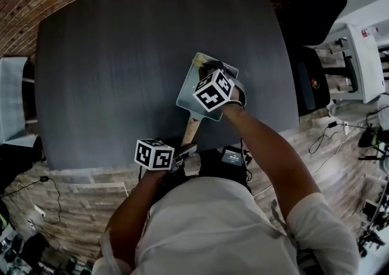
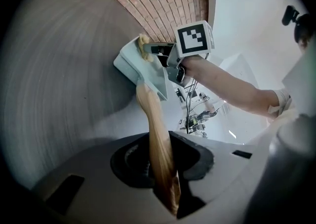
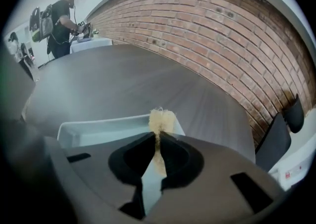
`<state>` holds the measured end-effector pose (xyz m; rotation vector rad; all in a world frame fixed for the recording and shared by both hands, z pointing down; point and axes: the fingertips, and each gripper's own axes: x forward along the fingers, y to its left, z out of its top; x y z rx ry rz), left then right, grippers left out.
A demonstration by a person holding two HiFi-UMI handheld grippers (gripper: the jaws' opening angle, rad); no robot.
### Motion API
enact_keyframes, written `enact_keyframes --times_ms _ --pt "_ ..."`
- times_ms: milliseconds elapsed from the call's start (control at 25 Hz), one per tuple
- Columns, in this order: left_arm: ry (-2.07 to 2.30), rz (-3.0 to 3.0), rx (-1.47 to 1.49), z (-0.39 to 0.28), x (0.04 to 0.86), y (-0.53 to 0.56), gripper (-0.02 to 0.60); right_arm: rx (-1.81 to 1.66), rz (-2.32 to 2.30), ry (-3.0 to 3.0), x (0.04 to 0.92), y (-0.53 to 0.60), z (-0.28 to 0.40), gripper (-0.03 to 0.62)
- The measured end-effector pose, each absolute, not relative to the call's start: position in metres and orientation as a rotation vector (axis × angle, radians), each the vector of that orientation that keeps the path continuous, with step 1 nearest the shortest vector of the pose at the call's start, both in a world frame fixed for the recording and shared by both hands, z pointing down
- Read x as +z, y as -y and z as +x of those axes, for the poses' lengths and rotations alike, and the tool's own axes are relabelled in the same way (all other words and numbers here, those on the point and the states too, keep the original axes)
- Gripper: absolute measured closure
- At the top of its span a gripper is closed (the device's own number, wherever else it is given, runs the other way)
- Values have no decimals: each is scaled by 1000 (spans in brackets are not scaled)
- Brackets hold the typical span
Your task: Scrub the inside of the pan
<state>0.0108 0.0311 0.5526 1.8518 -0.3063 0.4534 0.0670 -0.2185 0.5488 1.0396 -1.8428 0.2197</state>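
The pan (image 1: 189, 93), a pale, square vessel with a wooden handle (image 1: 191, 128), is located on the dark desk (image 1: 121, 55) close to its near edge, toward the near right corner. The handle points back toward the person and reaches the near edge of the desk.

Left tongs (image 2: 162, 166): clenched on the wooden handle near its free end. The left gripper view shows the handle running from between the jaws up to the pan body.

Right tongs (image 3: 158, 151): clenched on a tan fibrous scrubber (image 3: 161, 119), jaws almost together with a thin strip of the pad pinched between them. The frayed tip of the scrubber projects past the jaws and stands over the far rim of the pan. In the head view these tongs are positioned over the pan interior, angled downward.

Contact between scrubber and pan floor is probably present, but the tongs themselves cover that spot – it cannot be confirmed.

Beyond the far edge of the desk stands a brick wall (image 3: 207, 25). A second person (image 3: 61, 18) stands in the background of the right gripper view.
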Motion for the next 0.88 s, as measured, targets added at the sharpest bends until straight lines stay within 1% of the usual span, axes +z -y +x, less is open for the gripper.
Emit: enact_keyframes --times_ms 480,880 --pt "250 1918 552 12 553 -34 472 271 832 1802 564 201 54 551" --pt "218 1927 556 15 553 -36 469 296 647 1817 568 168 36 548"
